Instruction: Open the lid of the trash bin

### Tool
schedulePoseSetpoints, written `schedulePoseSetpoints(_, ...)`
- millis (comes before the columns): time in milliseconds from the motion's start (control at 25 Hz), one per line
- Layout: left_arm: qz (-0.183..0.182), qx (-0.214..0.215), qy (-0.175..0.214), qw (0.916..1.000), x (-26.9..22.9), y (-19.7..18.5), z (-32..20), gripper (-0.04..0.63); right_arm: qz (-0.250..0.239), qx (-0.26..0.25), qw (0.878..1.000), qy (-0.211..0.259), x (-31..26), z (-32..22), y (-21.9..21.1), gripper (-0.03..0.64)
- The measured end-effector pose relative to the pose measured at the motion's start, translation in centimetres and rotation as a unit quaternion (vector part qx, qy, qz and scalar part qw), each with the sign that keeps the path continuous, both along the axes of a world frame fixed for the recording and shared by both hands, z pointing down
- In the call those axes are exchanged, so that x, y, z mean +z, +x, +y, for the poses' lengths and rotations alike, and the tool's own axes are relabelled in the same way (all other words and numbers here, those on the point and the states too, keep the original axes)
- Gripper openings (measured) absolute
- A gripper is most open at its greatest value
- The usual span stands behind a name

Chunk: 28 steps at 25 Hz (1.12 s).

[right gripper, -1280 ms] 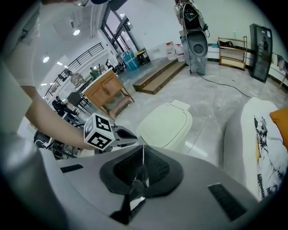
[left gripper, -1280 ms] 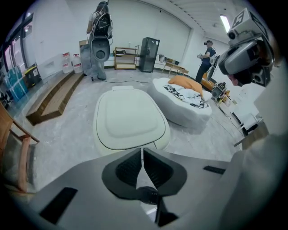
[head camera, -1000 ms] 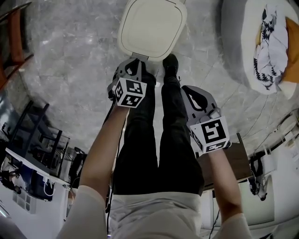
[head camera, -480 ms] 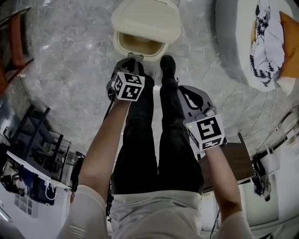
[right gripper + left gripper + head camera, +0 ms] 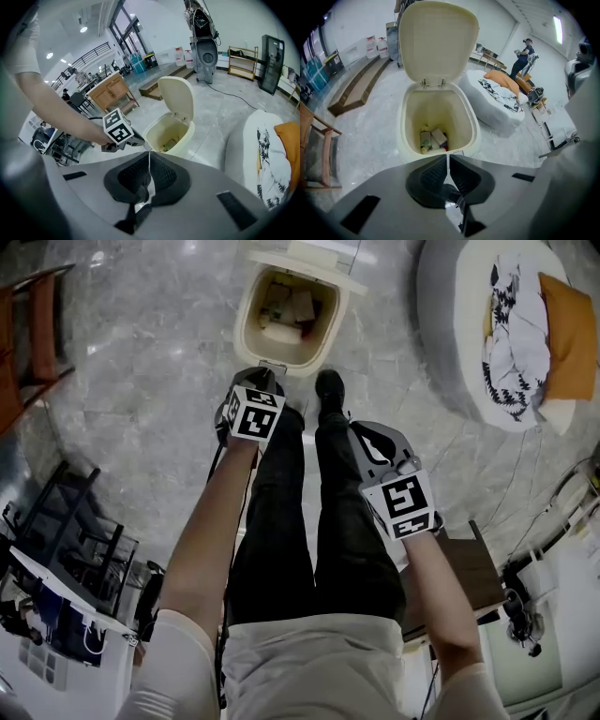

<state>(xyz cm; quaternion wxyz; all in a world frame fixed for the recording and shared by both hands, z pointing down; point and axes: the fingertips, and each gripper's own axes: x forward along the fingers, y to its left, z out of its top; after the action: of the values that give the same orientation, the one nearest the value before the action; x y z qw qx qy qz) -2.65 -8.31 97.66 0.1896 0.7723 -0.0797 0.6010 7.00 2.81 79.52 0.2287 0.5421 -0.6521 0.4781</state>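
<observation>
Finished raising lid [image 5: 438,42] off bin [image 5: 440,110] at upper centre, nothing left; left tool [image 5: 448,161] and right tool [image 5: 149,157] pressed closed, empty.

In the head view, the raised lid [image 5: 309,257] of the trash bin [image 5: 246,329] ran off the top edge. The left gripper [image 5: 264,373] covered the bin's near base and the person's left foot. The scraps [image 5: 432,139] inside the bin were too small to name. In each gripper view, that gripper's own body hid the bin's lower front.
</observation>
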Motion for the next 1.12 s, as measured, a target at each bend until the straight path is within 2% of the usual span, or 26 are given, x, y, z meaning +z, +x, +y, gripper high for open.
schedulePoseSetpoints(400,0.01,0.006,0.008,0.9999,-7.0,-1.4,-0.8,0.021,0.028,-0.02,0.999,0.026,-6.0,-1.7,0.3,0.031)
schedulePoseSetpoints(640,0.012,-0.008,0.015,0.9998,-11.9,-1.9,-1.4,0.021,0.044,-0.035,0.998,0.039,-9.7,-2.1,1.3,0.031)
schedulePoseSetpoints(800,0.021,0.013,0.025,0.9994,-15.5,-2.1,-1.6,0.021,0.049,-0.04,0.997,0.047,-12.3,-2.2,1.5,0.031)
schedulePoseSetpoints(1120,0.074,0.018,0.04,0.9963,-22.7,-0.8,-1.6,0.021,0.067,-0.024,0.995,0.064,-16.7,-1.9,4.3,0.031)
